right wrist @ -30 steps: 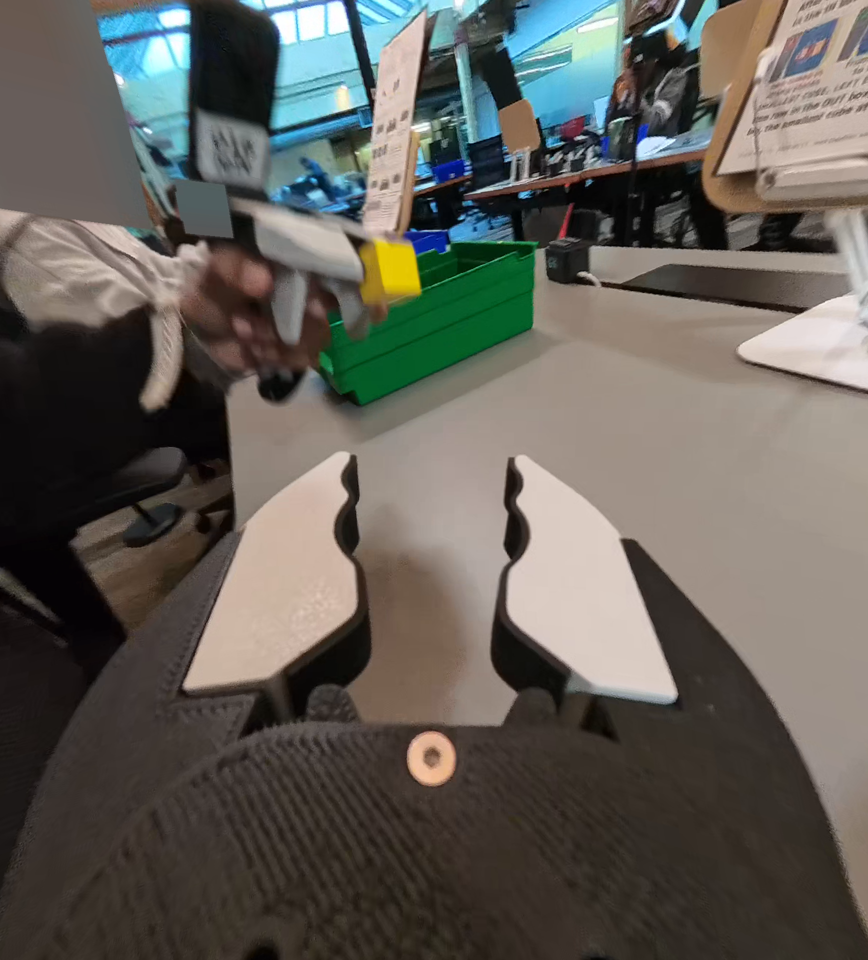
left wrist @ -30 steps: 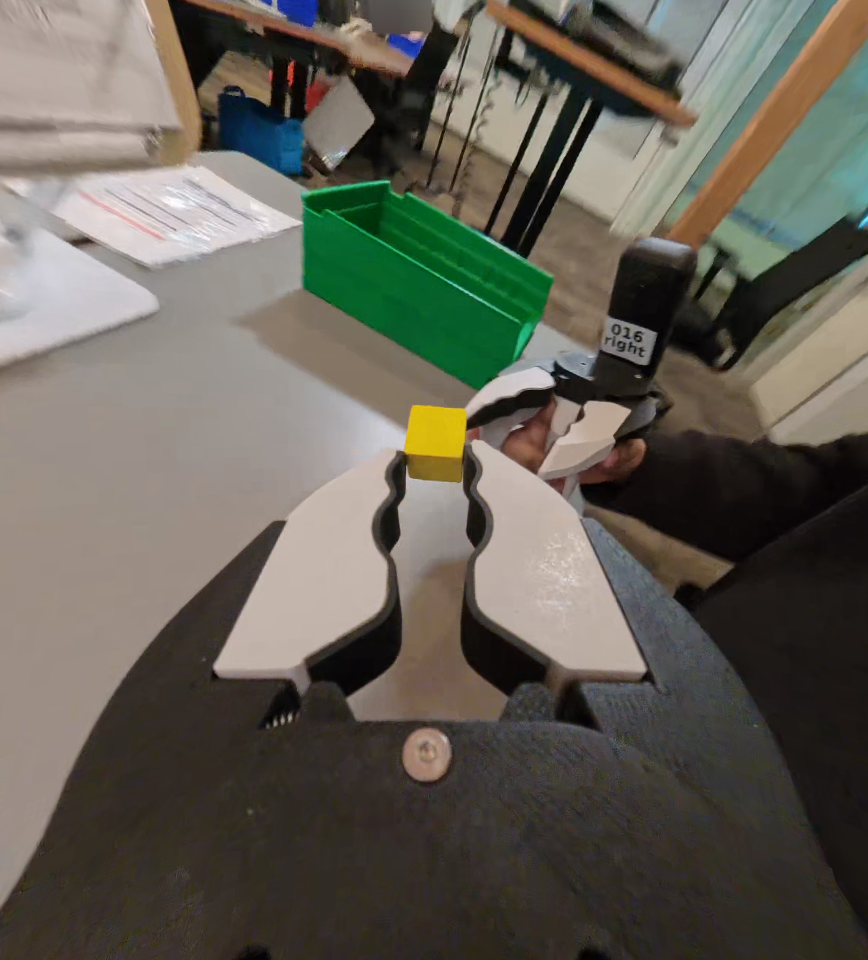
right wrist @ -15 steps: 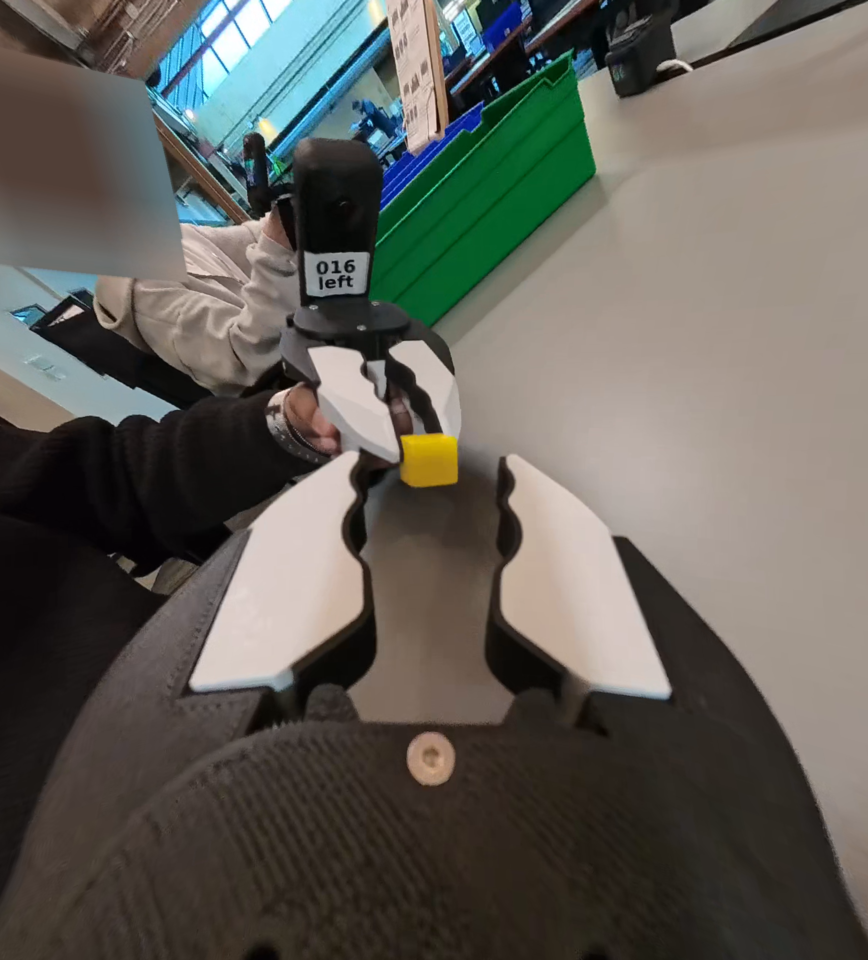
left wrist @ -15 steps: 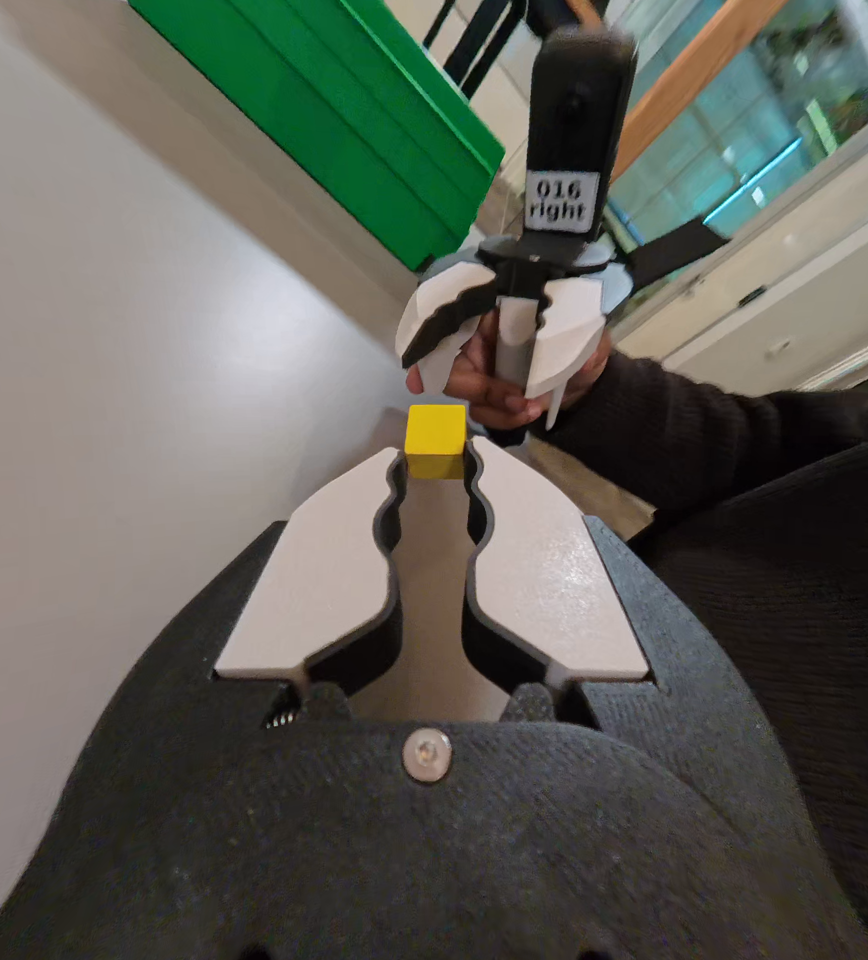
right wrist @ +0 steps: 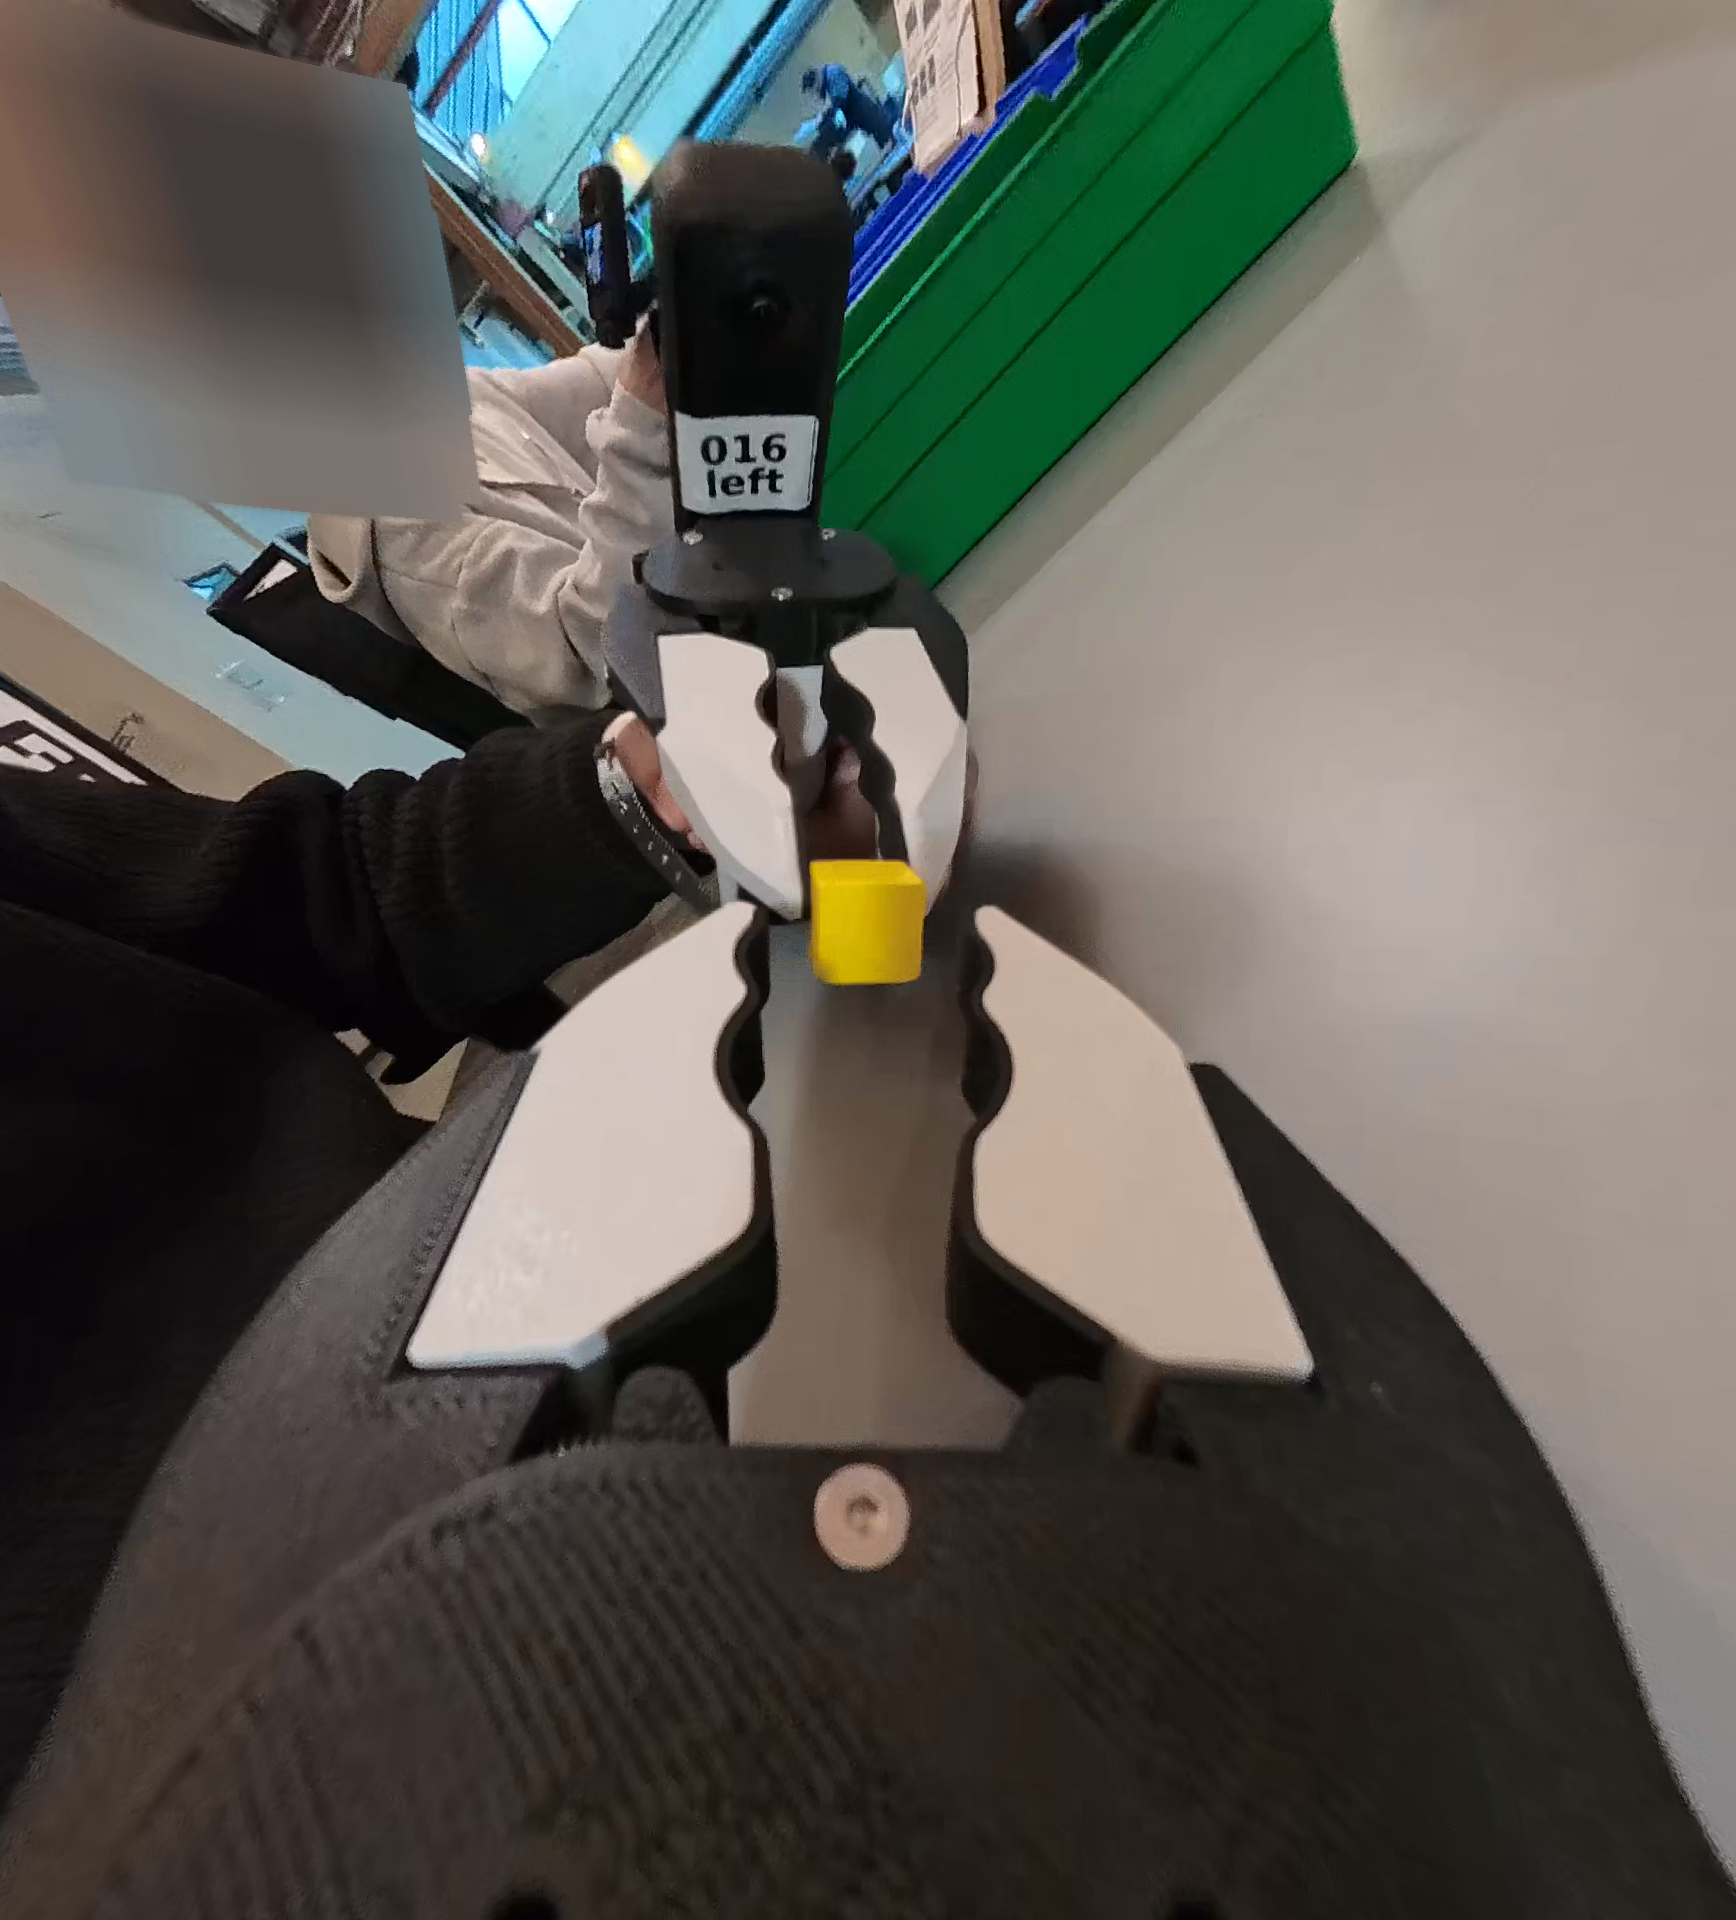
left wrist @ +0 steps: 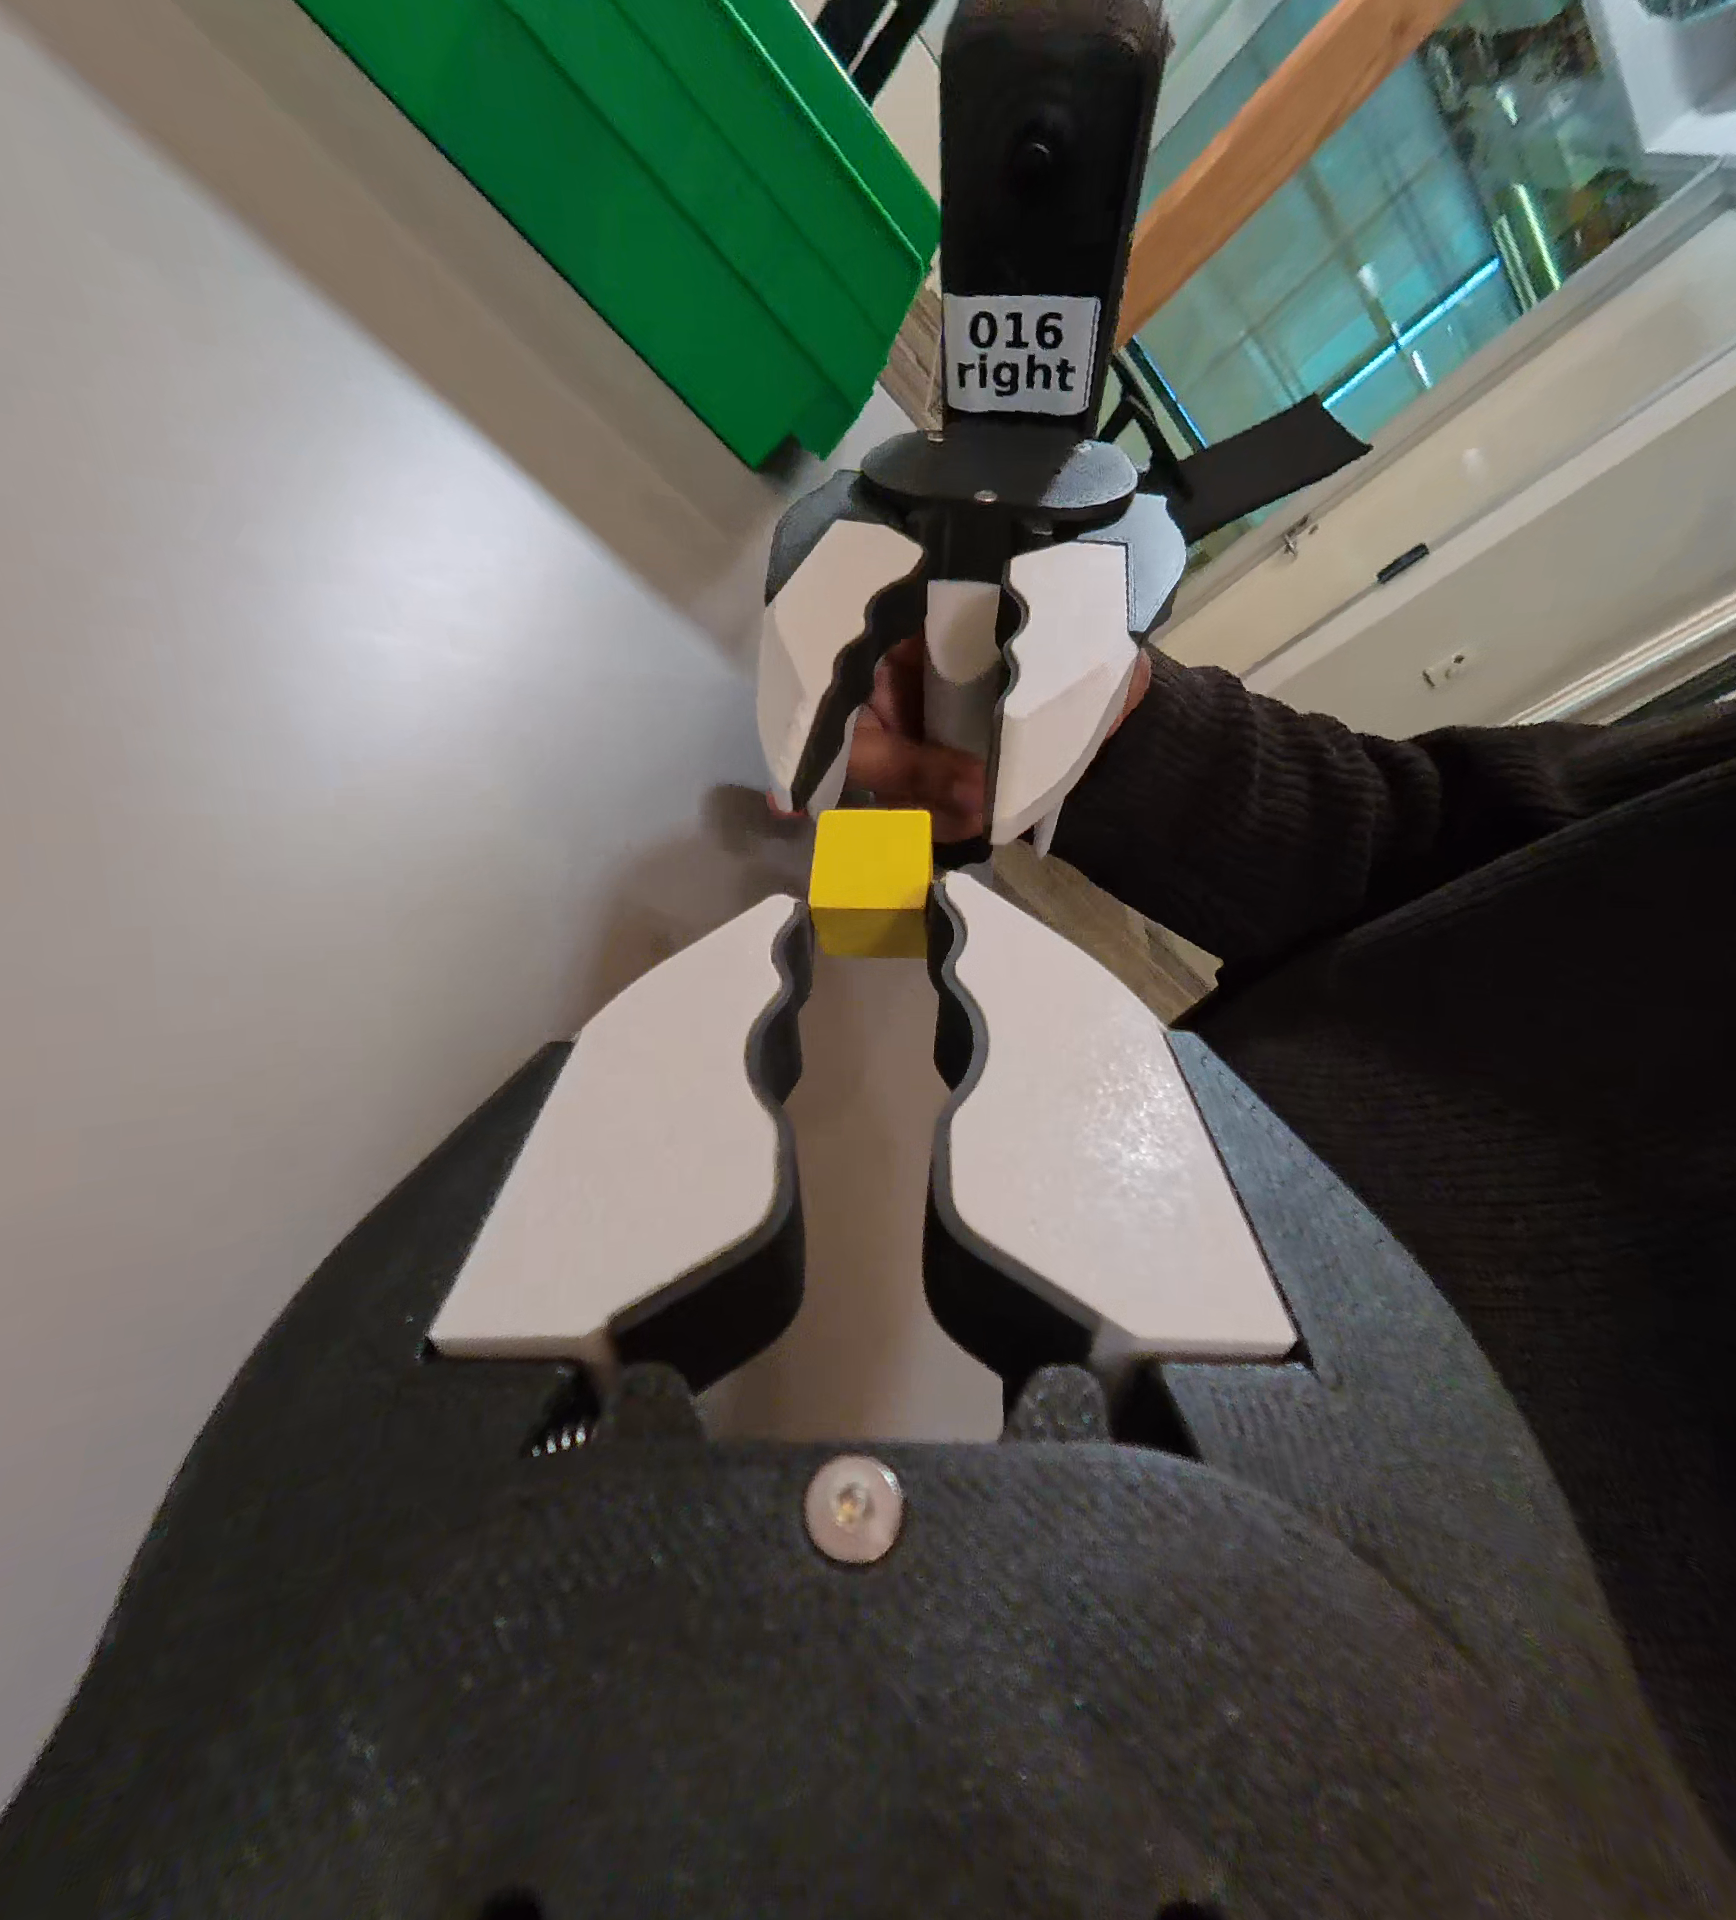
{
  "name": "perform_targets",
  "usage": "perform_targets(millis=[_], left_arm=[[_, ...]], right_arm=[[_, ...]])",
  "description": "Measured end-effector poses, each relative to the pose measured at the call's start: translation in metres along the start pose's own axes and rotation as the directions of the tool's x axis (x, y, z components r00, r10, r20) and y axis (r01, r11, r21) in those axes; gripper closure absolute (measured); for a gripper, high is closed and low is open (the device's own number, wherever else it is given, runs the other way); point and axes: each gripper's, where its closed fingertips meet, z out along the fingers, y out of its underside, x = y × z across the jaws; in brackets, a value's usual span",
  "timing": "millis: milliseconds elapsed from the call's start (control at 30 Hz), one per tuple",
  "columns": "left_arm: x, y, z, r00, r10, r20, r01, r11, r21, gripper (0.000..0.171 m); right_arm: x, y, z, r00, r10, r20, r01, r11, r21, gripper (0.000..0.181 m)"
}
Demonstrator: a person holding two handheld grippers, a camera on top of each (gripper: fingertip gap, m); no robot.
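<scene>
The left tongs (left wrist: 869, 914) are clamped on a small yellow plastic cube (left wrist: 870, 881), pinched at the very tips of the two white fingers, at 12 o'clock from the tongs' black body. The cube is held off the pale grey tabletop (left wrist: 220, 727).

The right tongs (right wrist: 864, 930) stand apart, with a clear gap on each side of the cube (right wrist: 865, 925), which sits between their white fingertips without touching either. The two tools face each other tip to tip. In the left wrist view the right tongs (left wrist: 911, 821) hang just beyond the cube at 12 o'clock, gripped by a hand (left wrist: 905, 758) in a black knitted sleeve (left wrist: 1311, 821). In the right wrist view the left tongs (right wrist: 853, 883) show at 12 o'clock, with the cube in their tips.

A green plastic bin (left wrist: 656, 197) rests on the tabletop at 11 o'clock in the left wrist view, and at 1 o'clock (right wrist: 1103, 291) in the right wrist view. A person in a pale jacket (right wrist: 500, 582) sits beyond the table edge at 10 o'clock.
</scene>
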Motion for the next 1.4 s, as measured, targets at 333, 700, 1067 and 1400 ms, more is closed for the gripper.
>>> perform_targets(millis=[333,700,1067,1400], left_arm=[[0.009,0.001,0.012,0.999,0.022,-0.048,-0.024,0.998,-0.056,0.149],[0.011,-0.001,0.021,0.997,0.032,-0.065,-0.036,0.997,-0.064,0.149],[0.013,0.006,0.027,0.993,0.113,-0.023,-0.115,0.989,-0.096,0.126],[0.012,-0.008,0.016,0.996,0.087,-0.021,-0.087,0.996,-0.016,0.128]], right_arm=[[-0.005,0.012,-0.007,1.0,-0.002,0.0,0.002,1.0,-0.025,0.154],[-0.004,0.016,-0.016,1.0,-0.005,-0.016,0.005,1.0,-0.029,0.161],[-0.004,0.003,-0.025,1.0,0.007,-0.003,-0.007,1.0,0.03,0.161],[-0.032,-0.075,-0.096,0.957,-0.237,-0.167,0.266,0.948,0.178,0.161]])
